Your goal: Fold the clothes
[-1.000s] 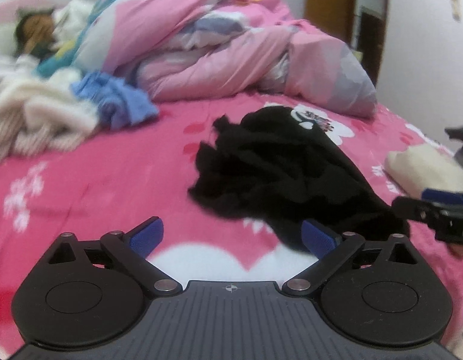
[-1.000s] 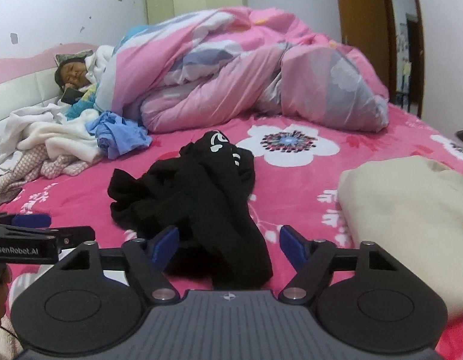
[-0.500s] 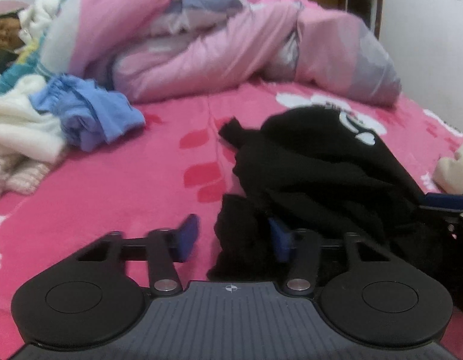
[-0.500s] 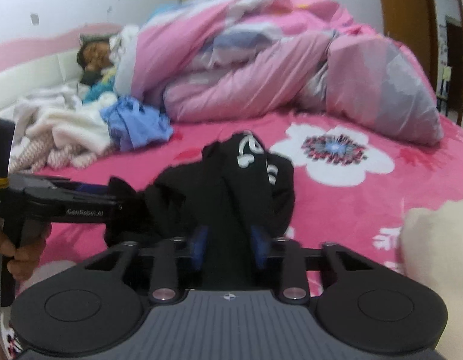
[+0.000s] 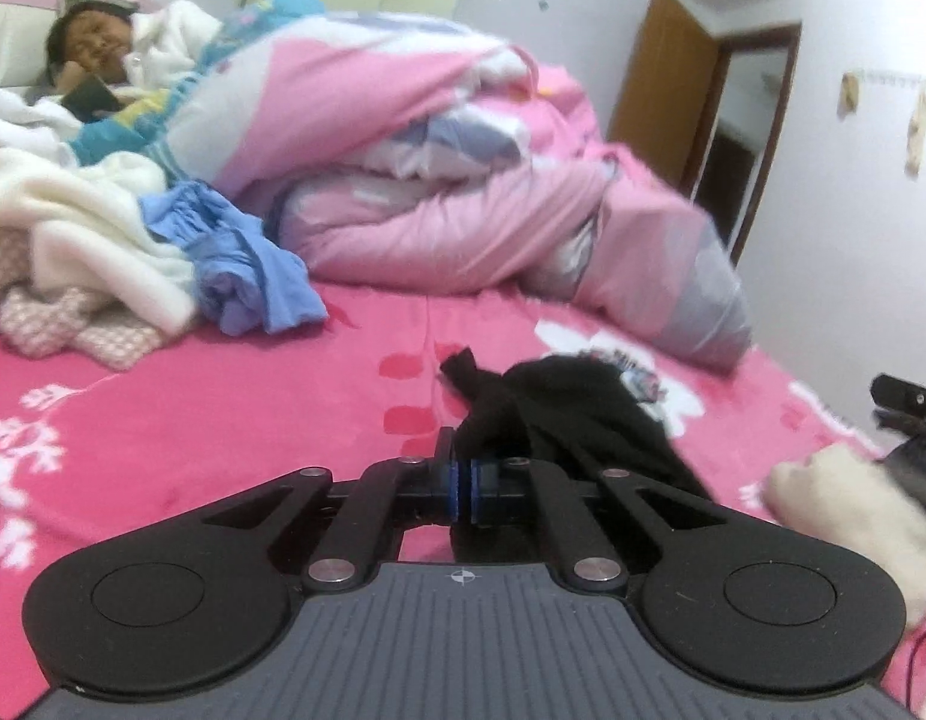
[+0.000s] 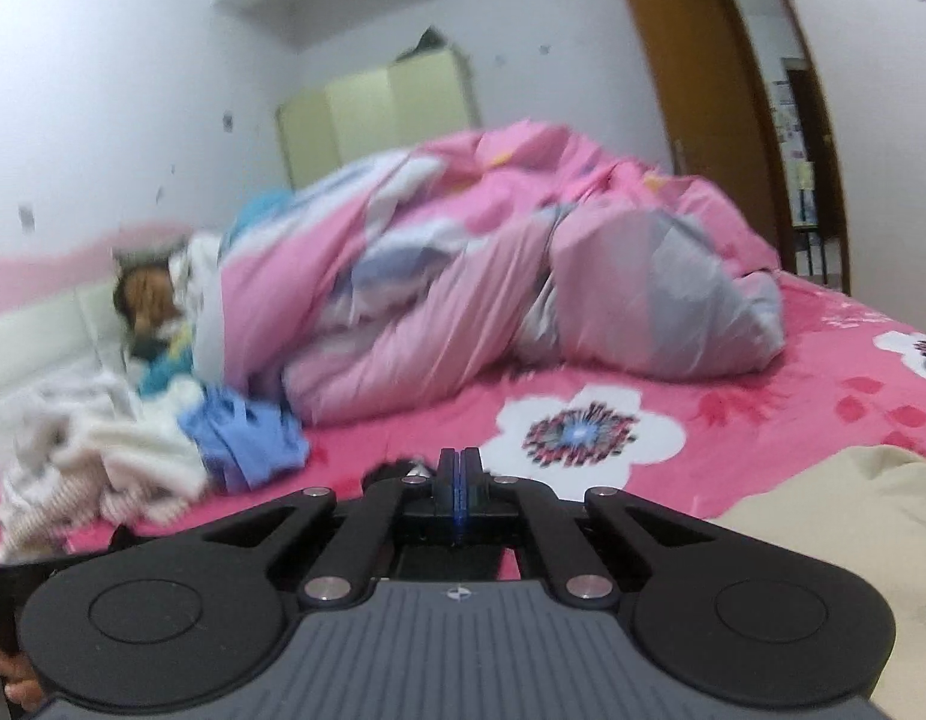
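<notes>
A: Status of the crumpled black fabric garment (image 5: pixel 583 414)?

B: Unfolded. It lies bunched on the pink flowered bedsheet (image 5: pixel 223 420), at about 1 o'clock from the left gripper (image 5: pixel 463 483). That gripper's jaws are pinched together on a black edge of it.

A: Right gripper (image 6: pixel 458 495)?

B: Jaws closed to a slit. Only a scrap of black shows at 11 o'clock beside them; I cannot tell whether cloth is caught.

A: Anything finished?

B: A cream folded cloth (image 6: pixel 853 516) rests at 3 o'clock, possibly done. The blue crumpled garment (image 5: pixel 247 264) and white fleece heap (image 5: pixel 85 216) at 10 o'clock are untouched. Judgement: early; spreading and folding remain.
</notes>
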Available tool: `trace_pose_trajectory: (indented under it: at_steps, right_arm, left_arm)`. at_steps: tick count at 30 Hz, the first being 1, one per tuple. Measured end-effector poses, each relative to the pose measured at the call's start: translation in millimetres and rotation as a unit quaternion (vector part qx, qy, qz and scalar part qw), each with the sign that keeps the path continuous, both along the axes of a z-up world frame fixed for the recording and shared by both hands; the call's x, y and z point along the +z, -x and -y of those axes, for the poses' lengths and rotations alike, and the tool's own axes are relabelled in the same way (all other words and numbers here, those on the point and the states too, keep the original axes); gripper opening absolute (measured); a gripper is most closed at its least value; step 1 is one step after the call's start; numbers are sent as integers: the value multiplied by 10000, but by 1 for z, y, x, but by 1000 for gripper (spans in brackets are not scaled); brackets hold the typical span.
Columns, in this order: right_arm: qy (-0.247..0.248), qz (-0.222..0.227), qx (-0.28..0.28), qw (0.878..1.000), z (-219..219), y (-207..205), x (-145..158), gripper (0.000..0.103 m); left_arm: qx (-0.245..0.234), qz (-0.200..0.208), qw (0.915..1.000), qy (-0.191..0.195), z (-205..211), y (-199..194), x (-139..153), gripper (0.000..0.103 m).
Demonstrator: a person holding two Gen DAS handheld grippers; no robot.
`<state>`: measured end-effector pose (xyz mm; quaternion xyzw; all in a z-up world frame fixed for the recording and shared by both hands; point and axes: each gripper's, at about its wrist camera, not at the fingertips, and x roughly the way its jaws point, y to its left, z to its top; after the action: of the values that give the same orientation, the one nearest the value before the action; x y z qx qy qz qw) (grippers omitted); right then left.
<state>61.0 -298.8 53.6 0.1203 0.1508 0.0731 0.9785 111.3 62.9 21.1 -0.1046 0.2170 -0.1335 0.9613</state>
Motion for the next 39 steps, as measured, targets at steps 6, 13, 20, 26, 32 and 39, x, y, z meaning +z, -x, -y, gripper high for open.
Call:
trace_pose_trajectory:
  at_steps: [6,13,20,26,32,39]
  right_arm:
    - [285,-384,747,9961,-20,10,-7,3]
    - [1488,-849,2134,9618,-131,-32,-46,64]
    - [1698,-1304,2151,9528,-157,-68,-69,7]
    - [-497,-672,1354,9873,-56,-48,-11,5]
    - [-1992,-489,379,9780,43,-23,-4,5]
    - [-3011,-1091,92,9473,87,4,-51,5]
  left_arm:
    - [160,4,9996,236,-32,43,8,1]
    - [434,-444,9976,319,-38,56,-24,1]
    - [546,-286,9976,330,-47,57,-30,1]
    - [542,60,9978,376,-61,47,-14,1]
    - [706,-6,9959,566,-82,34,-6,1]
    - [772,136,9965,303,-87,28,17,1]
